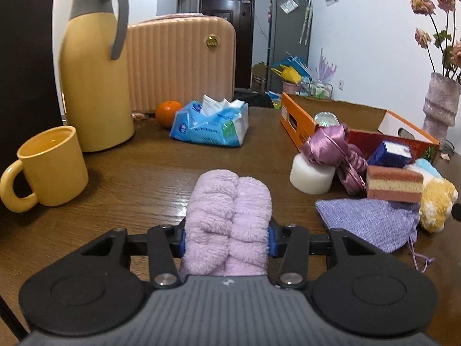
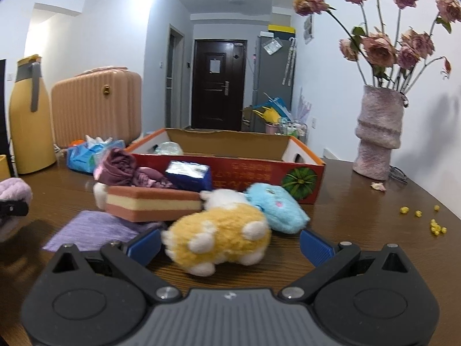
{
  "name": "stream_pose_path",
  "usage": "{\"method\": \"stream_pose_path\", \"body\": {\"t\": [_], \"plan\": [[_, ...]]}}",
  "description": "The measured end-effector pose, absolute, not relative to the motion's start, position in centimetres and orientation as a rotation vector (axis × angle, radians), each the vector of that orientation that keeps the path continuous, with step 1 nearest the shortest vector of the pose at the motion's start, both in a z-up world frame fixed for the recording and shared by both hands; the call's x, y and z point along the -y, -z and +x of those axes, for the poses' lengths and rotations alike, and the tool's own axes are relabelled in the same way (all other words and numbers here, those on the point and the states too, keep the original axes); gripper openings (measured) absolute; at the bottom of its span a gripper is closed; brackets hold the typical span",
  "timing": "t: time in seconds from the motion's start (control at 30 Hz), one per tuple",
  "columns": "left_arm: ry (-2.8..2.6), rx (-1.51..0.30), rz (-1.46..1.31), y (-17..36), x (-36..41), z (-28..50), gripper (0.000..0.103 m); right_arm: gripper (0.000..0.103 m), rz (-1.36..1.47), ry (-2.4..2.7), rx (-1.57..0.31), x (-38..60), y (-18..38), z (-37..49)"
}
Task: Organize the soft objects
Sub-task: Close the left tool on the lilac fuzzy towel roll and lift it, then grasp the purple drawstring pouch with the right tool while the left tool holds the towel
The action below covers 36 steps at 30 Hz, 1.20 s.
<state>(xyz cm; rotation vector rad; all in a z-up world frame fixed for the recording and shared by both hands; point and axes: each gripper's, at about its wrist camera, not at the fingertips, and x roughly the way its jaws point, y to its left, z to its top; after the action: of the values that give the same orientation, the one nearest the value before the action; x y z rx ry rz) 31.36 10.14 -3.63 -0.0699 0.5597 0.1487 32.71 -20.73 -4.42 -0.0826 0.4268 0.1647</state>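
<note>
left claw (image 1: pixel 227 239) tight around lilac fleece roll (image 1: pixel 227 210), both pads touching

The worktop (image 1: pixel 149 173) is dark brown wood with a glossy grain; at its left stand a yellow mug (image 1: pixel 47 167) and, behind it, a tall yellow thermos jug (image 1: pixel 95 77); further back lie an orange (image 1: pixel 168 112) and a blue tissue pack (image 1: pixel 211 122); to the right sits an open orange cardboard box (image 2: pixel 230 163), with a white foam cylinder (image 1: pixel 311 176) and a flat purple knit pouch (image 1: pixel 371 219) near it; a yellow plush toy (image 2: pixel 222 235) lies in front of the box, touching a blue plush toy (image 2: pixel 273 207); a pink textured vase (image 2: pixel 379 135) stands at the far right, with yellow crumbs (image 2: pixel 436 226) scattered nearby.
</note>
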Motion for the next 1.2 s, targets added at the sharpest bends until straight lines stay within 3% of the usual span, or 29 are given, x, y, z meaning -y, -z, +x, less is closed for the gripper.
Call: {"method": "stream_pose_path", "body": {"t": [0.47, 1.2], "plan": [[-0.167, -0.509, -0.091, 2.7, -10.7, 30.5, 0.048, 0.103, -0.122, -0.283, -0.390, 14.3, 4.3, 33.0], [-0.169, -0.519, -0.103, 2.7, -10.9, 30.4, 0.048, 0.102, -0.090, -0.311, -0.579, 9.3, 6.4, 38.6]]}}
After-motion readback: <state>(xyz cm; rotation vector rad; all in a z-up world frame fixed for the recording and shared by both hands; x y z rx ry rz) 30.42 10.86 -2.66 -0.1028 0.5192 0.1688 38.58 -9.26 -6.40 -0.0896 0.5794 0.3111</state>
